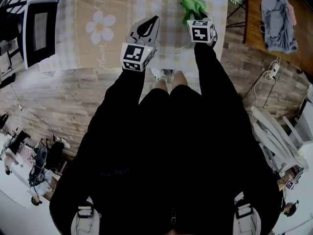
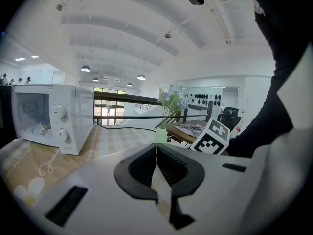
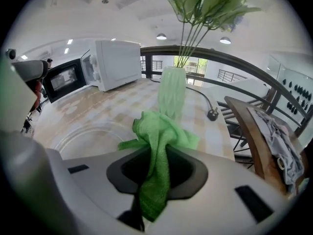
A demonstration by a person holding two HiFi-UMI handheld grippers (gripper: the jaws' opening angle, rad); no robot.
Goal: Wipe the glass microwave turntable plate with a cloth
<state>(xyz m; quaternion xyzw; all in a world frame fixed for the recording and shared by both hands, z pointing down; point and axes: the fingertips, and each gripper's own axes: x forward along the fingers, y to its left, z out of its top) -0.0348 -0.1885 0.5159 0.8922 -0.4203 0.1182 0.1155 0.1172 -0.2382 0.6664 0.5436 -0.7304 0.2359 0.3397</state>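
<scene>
Left hand-held gripper: My left hand-held gripper [image 2: 157, 153] has its jaws pressed together at the tips with nothing between them. In the head view it sits at top centre, over the left edge of the plate. I take it as a spare hand placed to steady the glass, though I can't tell whether it touches.

Right hand-held gripper: My right hand-held gripper [image 3: 157, 155] is clamped on the green cloth [image 3: 159, 131]. The cloth runs down between the jaws and bunches up past their tips. That loose wad out front gives me a soft pad to press with, so the hard jaws stay off the glass.

Glass turntable plate: The plate [image 3: 93, 133] lies flat on the counter [image 1: 88, 13], at lower left in the right gripper view, just beside the cloth. In the head view it sits between my two tools. It is out in the open, so I can reach it from above. I can't confirm the cloth is on it yet.

Vase: A green vase of flowers [image 3: 172, 97] stands upright just beyond the plate, straight ahead of the cloth. I judge it the likeliest thing to knock on a long forward stroke.

Plug: A plug and cable [image 3: 212, 114] lie on the counter right of the vase.

Microwave: The white microwave [image 2: 49, 116] stands at far left, well apart from the plate and out of my way.

Chair: A wooden chair [image 3: 254, 131] draped with clothes stands off the counter at the right edge.
</scene>
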